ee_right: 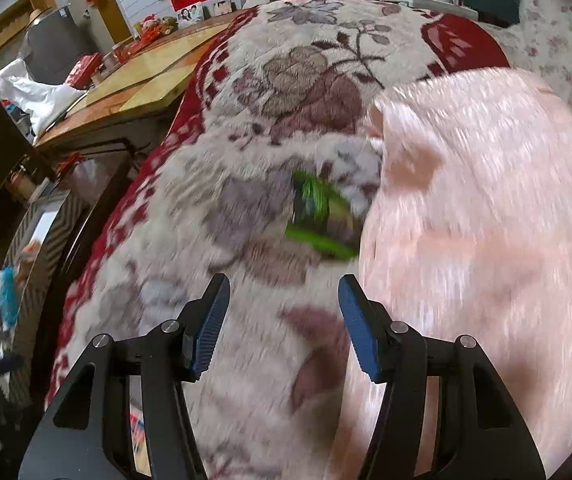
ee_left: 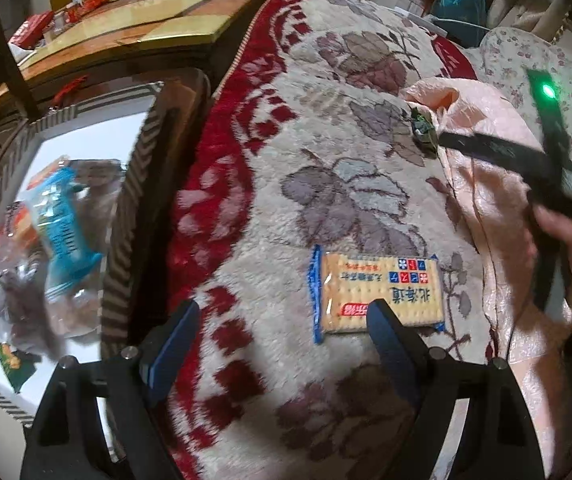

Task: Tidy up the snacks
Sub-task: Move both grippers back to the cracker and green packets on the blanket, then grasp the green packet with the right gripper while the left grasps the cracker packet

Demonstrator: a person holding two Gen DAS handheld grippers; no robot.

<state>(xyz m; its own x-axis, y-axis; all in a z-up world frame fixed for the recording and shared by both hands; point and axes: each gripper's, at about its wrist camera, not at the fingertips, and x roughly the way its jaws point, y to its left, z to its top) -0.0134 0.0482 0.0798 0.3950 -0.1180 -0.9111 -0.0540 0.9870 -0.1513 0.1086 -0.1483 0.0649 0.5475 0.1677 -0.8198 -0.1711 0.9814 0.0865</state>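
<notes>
The left gripper point(ee_left: 282, 320) hangs wide open and empty over a floral blanket point(ee_left: 326, 128), one finger overlapping the cracker pack point(ee_left: 374, 288); its upside-down label reads 北海道. The right gripper point(ee_right: 284, 300) is open, holding nothing, short of a blurred green packet point(ee_right: 318, 212) beside pink cloth point(ee_right: 486, 220). More snacks fill the bin point(ee_left: 134, 184).

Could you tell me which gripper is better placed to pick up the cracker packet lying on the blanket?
Left. The left gripper hangs open just beside the blue-edged yellow cracker packet, one finger over its edge. The right gripper faces the small green snack packet instead.
</notes>
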